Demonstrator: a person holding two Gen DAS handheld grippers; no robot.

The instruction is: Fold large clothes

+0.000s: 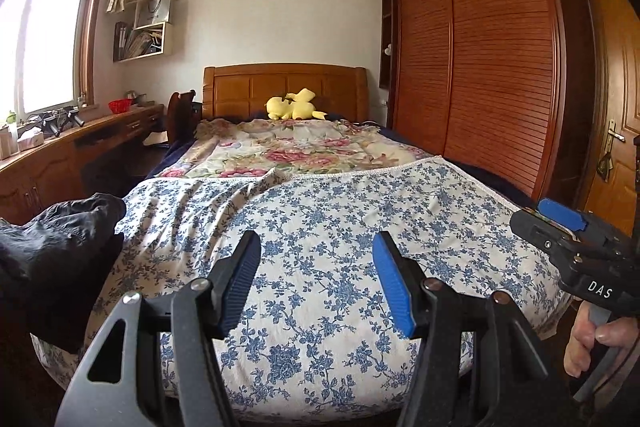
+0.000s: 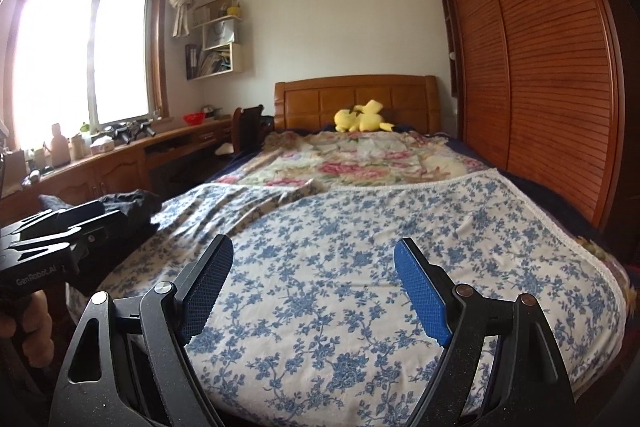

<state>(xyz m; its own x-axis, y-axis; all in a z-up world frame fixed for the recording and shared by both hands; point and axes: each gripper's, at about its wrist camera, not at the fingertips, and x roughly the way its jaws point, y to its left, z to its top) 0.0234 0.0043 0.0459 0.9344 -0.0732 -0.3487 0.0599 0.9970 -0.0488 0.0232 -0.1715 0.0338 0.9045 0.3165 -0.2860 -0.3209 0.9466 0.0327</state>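
Observation:
A dark, crumpled garment [image 1: 60, 239] lies at the left edge of the bed, on the blue-flowered white sheet [image 1: 328, 211]; the right wrist view shows the garment [image 2: 132, 201] too. My left gripper [image 1: 318, 243] hovers open above the sheet, to the right of the garment, with nothing between its fingers. My right gripper [image 2: 314, 247] stands open wider over the sheet [image 2: 360, 247], also holding nothing. Each gripper shows side-on in the other's view: the right gripper [image 1: 536, 217] at the bed's right edge, the left gripper [image 2: 100, 217] in front of the garment.
A pink-flowered quilt [image 1: 280, 147] covers the far half of the bed, with a yellow plush toy [image 1: 294, 105] by the headboard. A wooden wardrobe [image 1: 480, 59] stands along the right. A desk [image 1: 60, 147] under the window runs along the left. A person's hand [image 1: 588, 339] holds the right gripper's handle.

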